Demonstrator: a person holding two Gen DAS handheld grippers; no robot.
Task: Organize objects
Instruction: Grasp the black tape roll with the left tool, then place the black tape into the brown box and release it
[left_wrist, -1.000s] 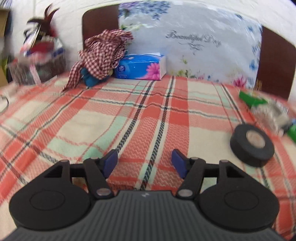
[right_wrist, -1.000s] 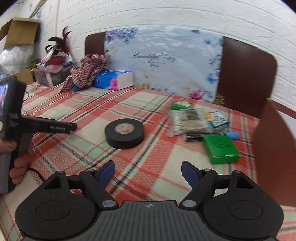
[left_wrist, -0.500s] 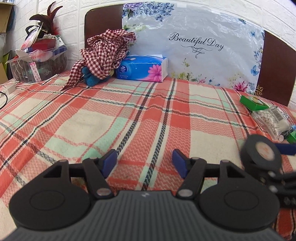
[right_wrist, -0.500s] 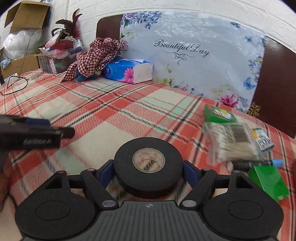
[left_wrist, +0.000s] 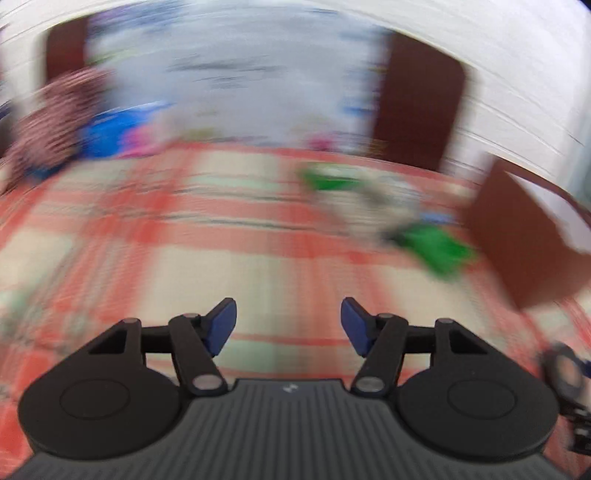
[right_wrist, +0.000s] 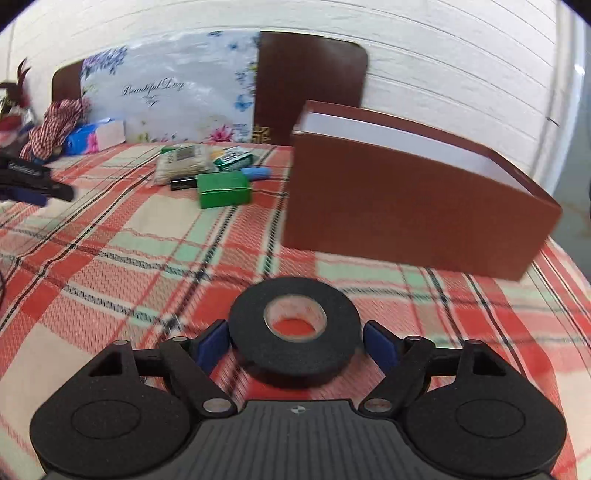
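Note:
My right gripper (right_wrist: 294, 343) is shut on a black roll of tape (right_wrist: 294, 334) and holds it above the plaid cloth, in front of an open brown box (right_wrist: 406, 218) with a white inside. The tape roll also shows blurred at the right edge of the left wrist view (left_wrist: 563, 373). My left gripper (left_wrist: 288, 325) is open and empty above the cloth; its view is motion-blurred. A green box (right_wrist: 223, 189), a bag of cotton swabs (right_wrist: 183, 164), a green-and-white packet (right_wrist: 233, 159) and a blue tube (right_wrist: 255, 172) lie left of the brown box.
A blue tissue pack (right_wrist: 94, 134) and a checked cloth (right_wrist: 55, 122) sit at the back left by a floral pillow (right_wrist: 166, 92) and the brown headboard (right_wrist: 310, 81). The left gripper's fingers (right_wrist: 33, 181) reach in from the left edge.
My right gripper has lifted the tape roll and swung right toward the brown box. My left gripper is sweeping to the right, still open.

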